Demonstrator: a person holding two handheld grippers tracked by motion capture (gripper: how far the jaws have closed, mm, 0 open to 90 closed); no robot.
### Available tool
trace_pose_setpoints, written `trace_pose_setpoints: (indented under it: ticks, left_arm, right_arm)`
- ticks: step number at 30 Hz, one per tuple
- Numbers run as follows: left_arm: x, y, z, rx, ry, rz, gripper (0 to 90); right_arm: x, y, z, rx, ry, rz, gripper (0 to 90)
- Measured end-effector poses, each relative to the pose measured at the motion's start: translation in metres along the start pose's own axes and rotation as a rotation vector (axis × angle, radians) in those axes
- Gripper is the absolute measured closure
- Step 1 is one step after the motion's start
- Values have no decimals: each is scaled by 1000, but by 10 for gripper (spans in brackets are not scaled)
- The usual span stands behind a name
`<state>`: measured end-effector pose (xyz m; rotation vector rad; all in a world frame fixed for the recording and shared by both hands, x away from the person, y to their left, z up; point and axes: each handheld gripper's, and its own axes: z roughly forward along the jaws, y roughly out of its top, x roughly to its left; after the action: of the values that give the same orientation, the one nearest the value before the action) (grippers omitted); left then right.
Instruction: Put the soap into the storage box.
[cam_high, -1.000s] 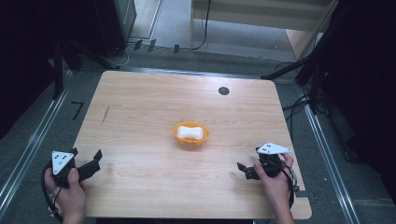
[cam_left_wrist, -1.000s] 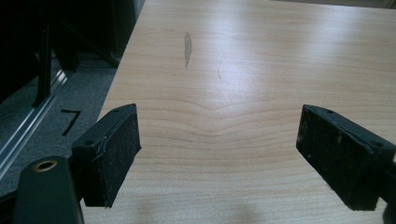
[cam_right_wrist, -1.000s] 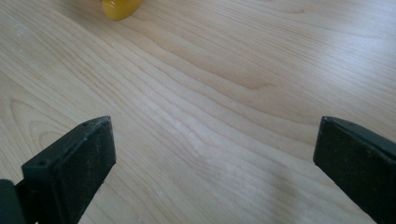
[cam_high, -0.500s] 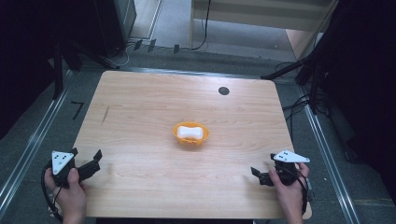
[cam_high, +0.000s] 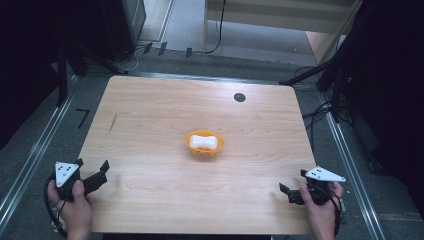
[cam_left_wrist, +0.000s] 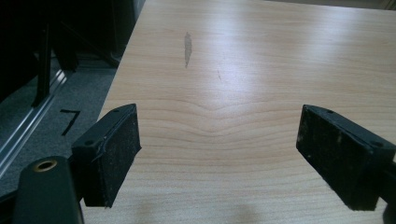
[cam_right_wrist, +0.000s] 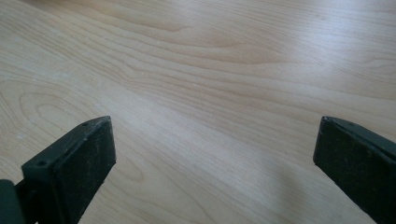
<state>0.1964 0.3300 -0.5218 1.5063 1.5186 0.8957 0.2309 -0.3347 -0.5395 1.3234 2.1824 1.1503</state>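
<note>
Overhead, desk (cam_high: 150, 125): a light wooden top with rounded corners, carrying one dish and two hand-held tools.
Orange bowl (cam_high: 204, 144): stands near the middle of the desk, a little toward the near edge, well apart from both tools.
White object (cam_high: 204, 141): lies inside the orange bowl; its kind cannot be told at this size.
Left gripper (cam_high: 92, 172): held over the near left corner of the desk by the person's left hand (cam_high: 76, 212), jaws pointing toward the right edge. The left gripper view shows its jaws spread wide with bare wood between them, nothing held.
Right gripper (cam_high: 294, 186): held over the near right corner by the right hand (cam_high: 320, 215), jaws pointing toward the left edge. The right gripper view shows its jaws spread wide over bare wood grain, nothing held.
Dark streak (cam_left_wrist: 187, 45): a short mark on the wood near the left edge, ahead of the left gripper.
Black round insert (cam_high: 239, 97): set in the desk close to the far edge, right of centre.
</note>
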Motion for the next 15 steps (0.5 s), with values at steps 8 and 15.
trace_pose_setpoints:
  ticks: [8, 15]
  left_arm:
    - [0, 0, 0, -4, 0, 0, 140]
    - [0, 0, 0, -4, -1, -1, 140]
  right_arm:
    - [-11, -11, -15, -15, -23, 22, 0]
    - [-18, -20, -26, -33, -42, 51, 0]
